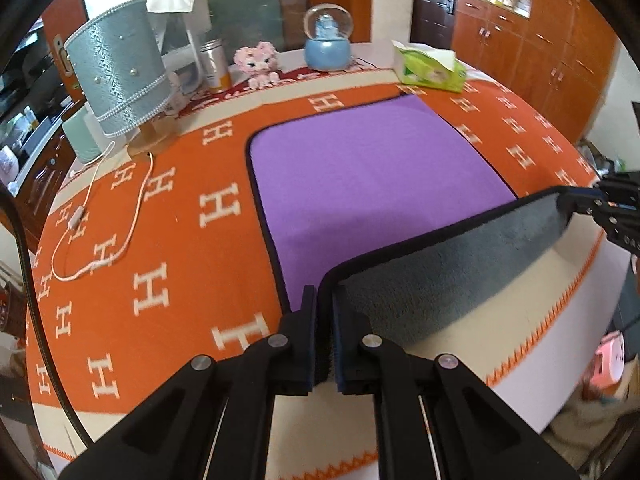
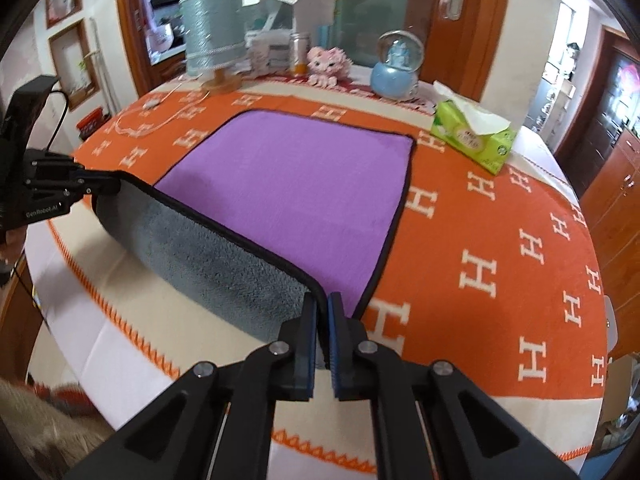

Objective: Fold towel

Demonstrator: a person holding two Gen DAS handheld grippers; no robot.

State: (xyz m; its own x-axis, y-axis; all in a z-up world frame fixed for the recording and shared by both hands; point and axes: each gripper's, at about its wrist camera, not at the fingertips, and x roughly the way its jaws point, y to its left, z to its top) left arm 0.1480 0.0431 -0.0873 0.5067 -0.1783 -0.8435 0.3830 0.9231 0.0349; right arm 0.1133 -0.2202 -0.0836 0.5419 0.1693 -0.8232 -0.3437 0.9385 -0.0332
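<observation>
Setting: wood-panelled room; a table under an orange blanket [image 1: 168, 216] patterned with white H letters, cream border along its near edge.
Towel: purple towel [image 1: 360, 176] with a grey underside and dark trim lies flat in the middle of the blanket; its near edge is lifted off the surface, grey side facing the cameras.
Left gripper: left gripper [image 1: 324, 312] has its jaws closed on the towel's near left corner.
Right gripper: right gripper [image 2: 322, 308] has its jaws closed on the near right corner; the lifted hem runs taut between the two.
Step in hand: judging by the raised edge, the first fold is just starting, with the near half peeling up and the far half flat.
Next move: likely carry both corners together over the towel toward its far edge, level with each other, and lay them on the far corners so the trim lines up.
Far edge: lamp [image 1: 120, 76], pink toy [image 1: 258, 62], snow globe [image 1: 328, 38] and tissue pack [image 1: 432, 66] stand beyond the towel's far edge, the tissue pack near its far right corner.
Open room: bare blanket on both sides; a white cord [image 1: 100, 216] lies left, well apart from the towel.
</observation>
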